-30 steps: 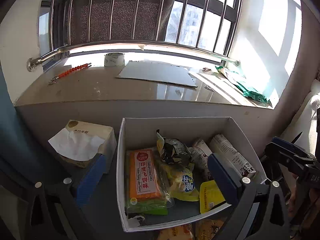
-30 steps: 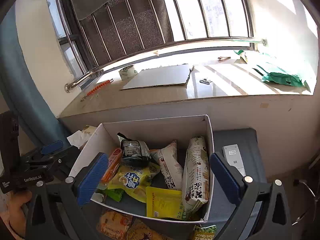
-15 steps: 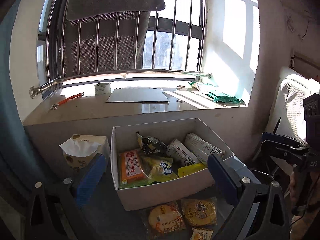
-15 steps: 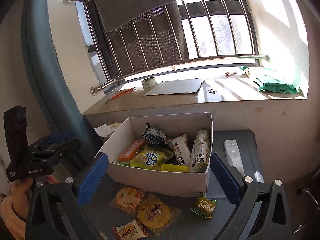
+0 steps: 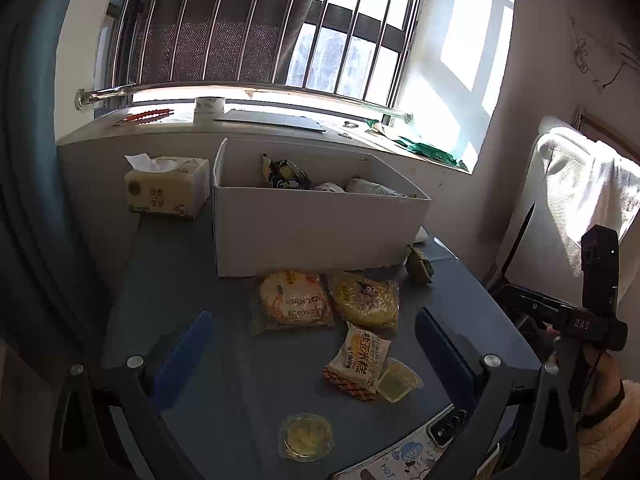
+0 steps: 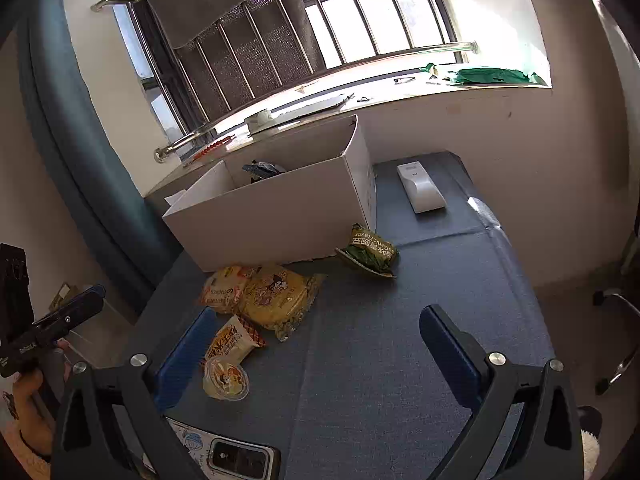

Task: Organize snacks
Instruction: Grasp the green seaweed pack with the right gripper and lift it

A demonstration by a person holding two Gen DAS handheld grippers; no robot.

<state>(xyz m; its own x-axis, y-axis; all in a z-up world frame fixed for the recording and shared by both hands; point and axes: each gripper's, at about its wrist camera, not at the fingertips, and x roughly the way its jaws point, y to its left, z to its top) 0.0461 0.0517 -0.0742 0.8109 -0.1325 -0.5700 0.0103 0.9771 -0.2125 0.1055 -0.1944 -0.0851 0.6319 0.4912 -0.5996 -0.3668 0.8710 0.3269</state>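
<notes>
Holding both claws spread and empty over the grey fabric desk (image 5: 192, 280) | left claw (image 5: 312, 344): glossy round cake packets (image 5: 294, 304) just ahead, white cardboard box (image 5: 320, 232) of crinkly snacks beyond, clear jelly cup (image 5: 306, 436) just below | right claw (image 6: 320, 344): green foil pouch (image 6: 368, 250) ahead by the box corner.

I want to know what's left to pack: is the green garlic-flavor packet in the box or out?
Out. The green packet lies on the table beside the white box, at its corner.
</notes>
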